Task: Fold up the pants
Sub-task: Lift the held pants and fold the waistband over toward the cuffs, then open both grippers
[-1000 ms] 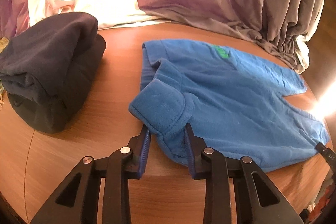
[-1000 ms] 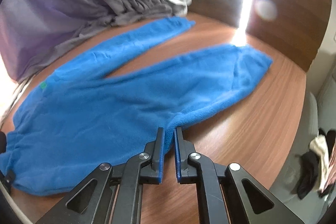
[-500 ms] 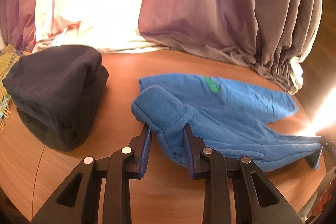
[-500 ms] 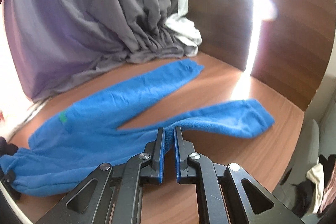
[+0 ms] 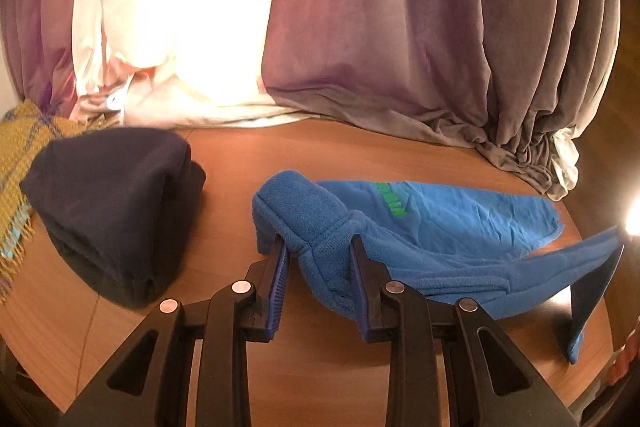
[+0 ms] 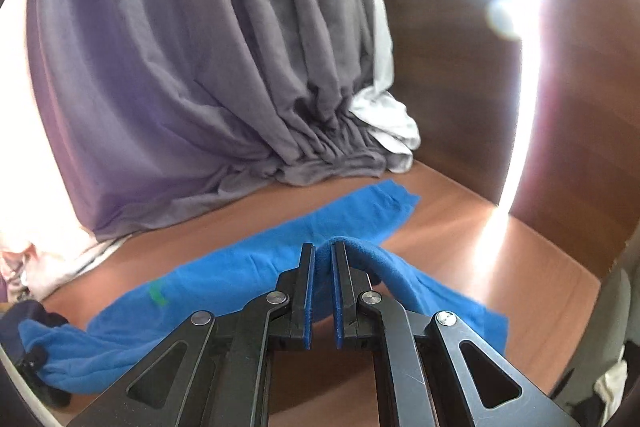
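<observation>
A: What are your two tools doing?

B: Your left tool (image 5: 318, 247) is clamped on the thick, ribbed waistband of the pants (image 5: 440, 231), with a fat fold of fleece bunched between the blue pads. Your right tool (image 6: 323, 255) is pinched tight on a thin ridge of the near leg, jaws almost together.

A: And the pants themselves?

B: Bright blue fleece, soft and nubby, with a small green mark near the waist. The near long edge is lifted off the table (image 5: 240, 163) and hangs between your two tools. The far half lies flat on the wood towards the table's far edge, and the far leg stretches out towards the far right corner. Beyond your right tool the near leg drapes back down to the table.

A: What's around them?

B: A dark navy garment (image 5: 116, 211), folded into a rounded bundle, sits near the table's left edge, apart from the pants. A mustard plaid fabric (image 5: 20, 163) with a fringe lies just behind it. Grey-mauve curtains (image 5: 400, 27) pool in heavy pleats along the far edge, with white cloth (image 6: 388, 123) bunched at the far right corner. The table is smooth, reddish wood grain with a rounded edge.
</observation>
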